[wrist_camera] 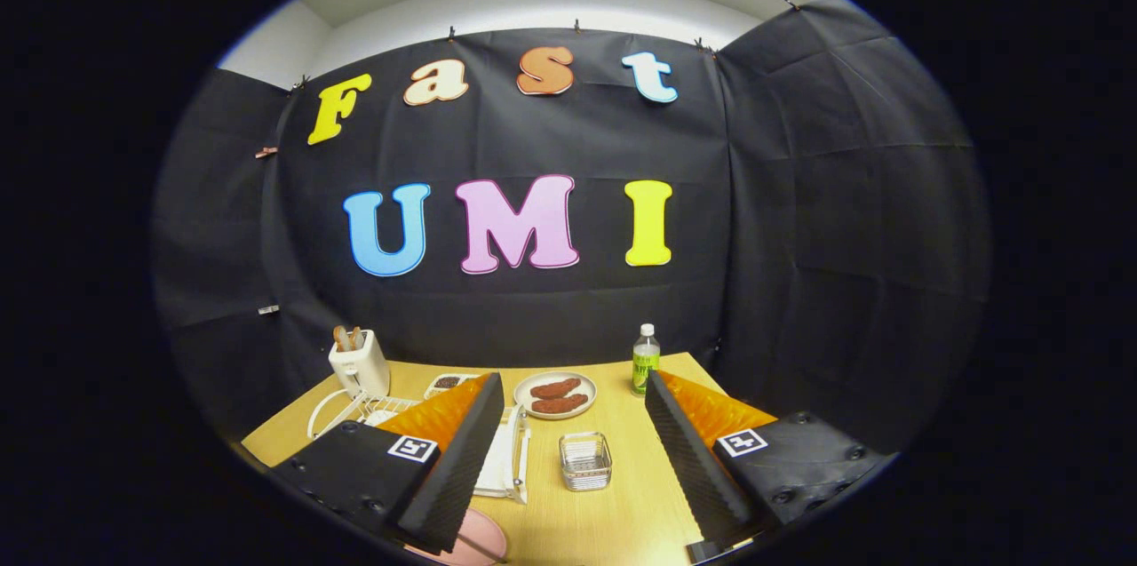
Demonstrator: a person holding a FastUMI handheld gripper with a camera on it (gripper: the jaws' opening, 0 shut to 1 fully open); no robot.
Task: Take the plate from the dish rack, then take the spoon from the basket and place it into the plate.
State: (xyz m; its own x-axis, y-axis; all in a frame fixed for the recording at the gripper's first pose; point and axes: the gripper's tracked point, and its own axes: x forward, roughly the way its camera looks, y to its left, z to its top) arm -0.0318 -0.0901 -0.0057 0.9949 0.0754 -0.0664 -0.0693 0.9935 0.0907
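The hand-held gripper (568, 468) hangs above the wooden bench (640, 504) with its two fingers spread wide apart and nothing between them. In the gap between the fingers, on the bench, stands a small wire basket (585, 461); if a spoon lies inside it is hard to make out. Beyond the basket there is a round plate (555, 394) with two brown pieces of food, and near it, to the right, a green bottle (646, 359) with a white cap. The white dish rack (355, 410) stands behind the left finger, which hides most of it, so the things in it are not clear. A white flat object (506, 459) just beside that finger is also partly covered. Behind the rack stands a white toaster (359, 362) and a small tray (449, 383). A pink round thing (475, 539), maybe a plate, is cut off under the left finger.
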